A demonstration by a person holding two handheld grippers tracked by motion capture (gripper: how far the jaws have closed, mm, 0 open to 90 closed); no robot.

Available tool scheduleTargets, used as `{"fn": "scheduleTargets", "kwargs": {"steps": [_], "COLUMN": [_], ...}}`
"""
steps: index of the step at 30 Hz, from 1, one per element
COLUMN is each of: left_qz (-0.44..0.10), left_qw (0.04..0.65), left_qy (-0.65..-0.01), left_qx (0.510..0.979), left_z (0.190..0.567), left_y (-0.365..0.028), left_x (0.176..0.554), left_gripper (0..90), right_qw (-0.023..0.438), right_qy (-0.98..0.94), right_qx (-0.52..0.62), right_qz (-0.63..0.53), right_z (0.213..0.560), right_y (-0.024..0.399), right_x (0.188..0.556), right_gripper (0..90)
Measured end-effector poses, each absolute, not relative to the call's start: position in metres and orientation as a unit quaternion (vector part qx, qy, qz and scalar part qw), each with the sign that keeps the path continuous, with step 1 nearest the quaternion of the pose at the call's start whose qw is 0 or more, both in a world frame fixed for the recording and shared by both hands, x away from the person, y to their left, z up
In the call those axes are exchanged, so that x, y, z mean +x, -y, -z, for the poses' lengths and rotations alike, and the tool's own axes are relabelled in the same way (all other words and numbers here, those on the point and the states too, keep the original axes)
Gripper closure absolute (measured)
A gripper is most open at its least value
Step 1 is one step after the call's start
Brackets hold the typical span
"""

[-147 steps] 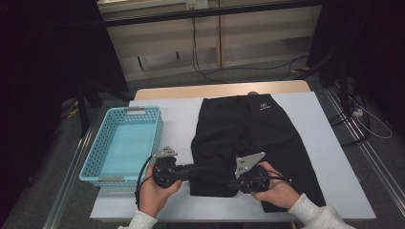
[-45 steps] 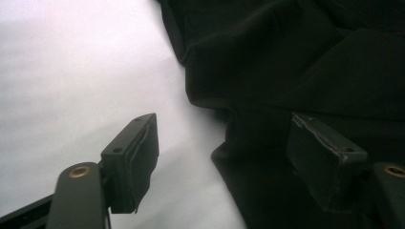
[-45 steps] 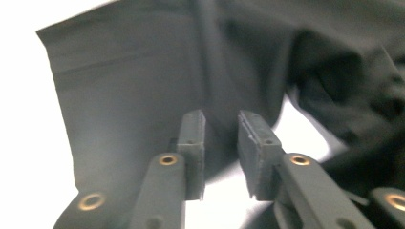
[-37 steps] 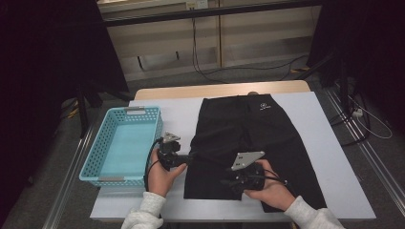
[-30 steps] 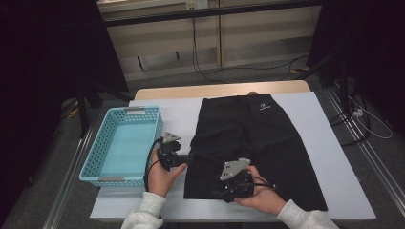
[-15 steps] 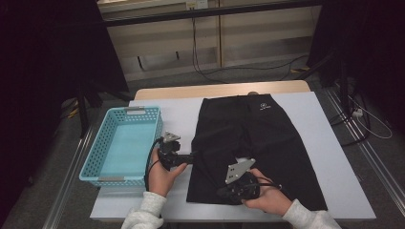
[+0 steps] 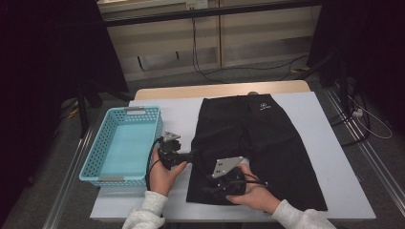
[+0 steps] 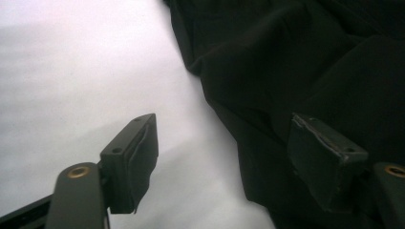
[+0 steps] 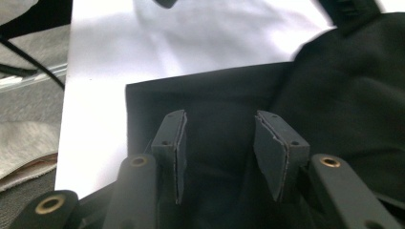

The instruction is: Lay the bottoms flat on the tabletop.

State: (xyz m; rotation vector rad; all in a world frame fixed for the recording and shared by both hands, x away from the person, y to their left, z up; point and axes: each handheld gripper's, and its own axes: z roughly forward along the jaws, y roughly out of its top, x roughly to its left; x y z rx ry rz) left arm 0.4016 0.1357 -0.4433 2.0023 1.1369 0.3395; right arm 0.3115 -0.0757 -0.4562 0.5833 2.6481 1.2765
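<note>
On the white table [image 7: 305, 109], beside the blue basket [image 7: 122, 143], the black shorts [image 7: 258, 138] lie flat, the left gripper [image 7: 188, 155] spread astride their side edge, the right gripper [image 7: 210, 186], jaws just reopening empty over the hem corner; folding seems underway, needing firm pinches next.

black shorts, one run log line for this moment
black shorts: flat on table | left gripper: open at edge | right gripper: open over hem, just opening

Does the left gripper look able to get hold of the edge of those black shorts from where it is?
Probably yes. The left gripper stands open right at the black shorts, one of its fingers over the cloth, the other over bare table. Nothing lies between.
</note>
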Motion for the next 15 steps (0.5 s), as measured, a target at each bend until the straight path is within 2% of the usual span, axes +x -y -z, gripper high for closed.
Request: {"fn": "scheduleTargets", "kwargs": {"steps": [4, 6, 9, 12, 15], "left_qz": [-0.135, -0.137, -0.136, -0.134, -0.131], "left_qw": [0.399, 0.399, 0.402, 0.4, 0.395], "left_qy": [-0.445, -0.446, -0.445, -0.444, -0.444], "left_qx": [0.79, 0.789, 0.788, 0.79, 0.793], "left_z": [0.444, 0.444, 0.444, 0.445, 0.448], "left_y": [-0.134, -0.134, -0.133, -0.133, -0.131], "left_x": [0.401, 0.4, 0.399, 0.4, 0.401], "left_gripper": [27.3, 27.7, 27.5, 27.3, 27.3], "right_qw": [0.087, 0.086, 0.076, 0.076, 0.046], "right_qy": [-0.89, -0.89, -0.889, -0.89, -0.889], "right_qx": [0.192, 0.196, 0.203, 0.195, 0.185], "right_qz": [-0.404, -0.402, -0.405, -0.406, -0.415], "right_z": [0.463, 0.463, 0.463, 0.462, 0.462], "right_y": [0.061, 0.058, 0.058, 0.057, 0.055], "right_x": [0.309, 0.31, 0.311, 0.31, 0.306], "right_gripper": [58.9, 67.3, 89.1, 90.0, 90.0]}}
